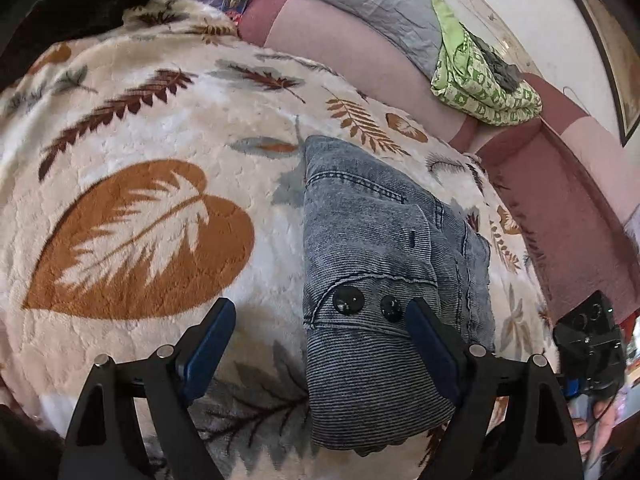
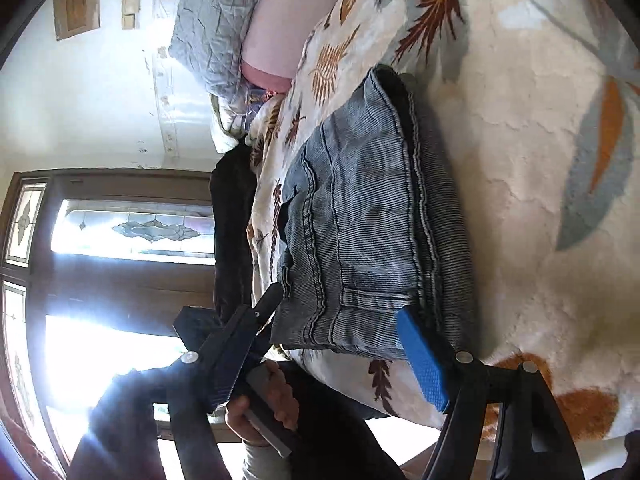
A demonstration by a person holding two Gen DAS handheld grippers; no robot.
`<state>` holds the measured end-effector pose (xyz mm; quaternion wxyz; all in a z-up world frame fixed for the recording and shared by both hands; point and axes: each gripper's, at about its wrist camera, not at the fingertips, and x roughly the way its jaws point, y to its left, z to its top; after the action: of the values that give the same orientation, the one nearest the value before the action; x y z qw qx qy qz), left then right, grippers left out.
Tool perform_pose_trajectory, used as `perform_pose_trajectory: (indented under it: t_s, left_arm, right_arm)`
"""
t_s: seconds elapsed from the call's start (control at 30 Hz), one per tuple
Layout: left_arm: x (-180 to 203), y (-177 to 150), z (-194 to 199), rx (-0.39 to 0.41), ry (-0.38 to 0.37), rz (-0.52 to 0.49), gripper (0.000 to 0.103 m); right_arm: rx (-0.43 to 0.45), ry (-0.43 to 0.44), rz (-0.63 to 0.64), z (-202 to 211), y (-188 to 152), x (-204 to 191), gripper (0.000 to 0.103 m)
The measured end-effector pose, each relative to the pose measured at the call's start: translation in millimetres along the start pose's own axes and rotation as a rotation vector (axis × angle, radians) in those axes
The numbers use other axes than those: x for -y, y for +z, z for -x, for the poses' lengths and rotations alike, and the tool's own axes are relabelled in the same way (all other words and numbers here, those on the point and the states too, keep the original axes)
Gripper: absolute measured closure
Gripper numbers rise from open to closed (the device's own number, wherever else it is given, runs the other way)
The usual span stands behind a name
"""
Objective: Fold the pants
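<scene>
The pants [image 1: 384,280] lie folded into a compact denim bundle on the leaf-print blanket [image 1: 132,216], waistband end with its two dark buttons [image 1: 349,300] nearest me. My left gripper [image 1: 320,320] hovers over that near end with jaws spread wide; one blue pad lies against the bundle's edge by the buttons, the other over bare blanket, so nothing is pinched. My right gripper [image 2: 340,336] comes at the bundle from the other side, jaws also spread, straddling the near corner of the denim without pressing it. The fold looks nearly finished to me, so what remains is tidying. To do it well I would press the top layer flat rather than drag it, keep the stacked edges aligned, and lift both jaws straight away so the pads do not snag a seam and peel the fold open.
</scene>
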<state>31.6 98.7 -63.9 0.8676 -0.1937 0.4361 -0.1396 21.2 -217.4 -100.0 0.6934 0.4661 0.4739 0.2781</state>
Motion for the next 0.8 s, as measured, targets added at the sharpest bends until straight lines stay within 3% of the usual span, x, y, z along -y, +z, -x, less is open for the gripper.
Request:
perform_pose_trajectory:
  t_s: [0.5,0.8]
  left_arm:
    - [19,1,16,0.085,0.200,-0.145,0.016]
    - [26,3,17,0.069,0.266,-0.181,0.016]
  right_arm:
    - [0.096,-0.196,0.052,27,25,-9,0.026]
    - [0.088,-0.211,0.060,32,28,7,0.026]
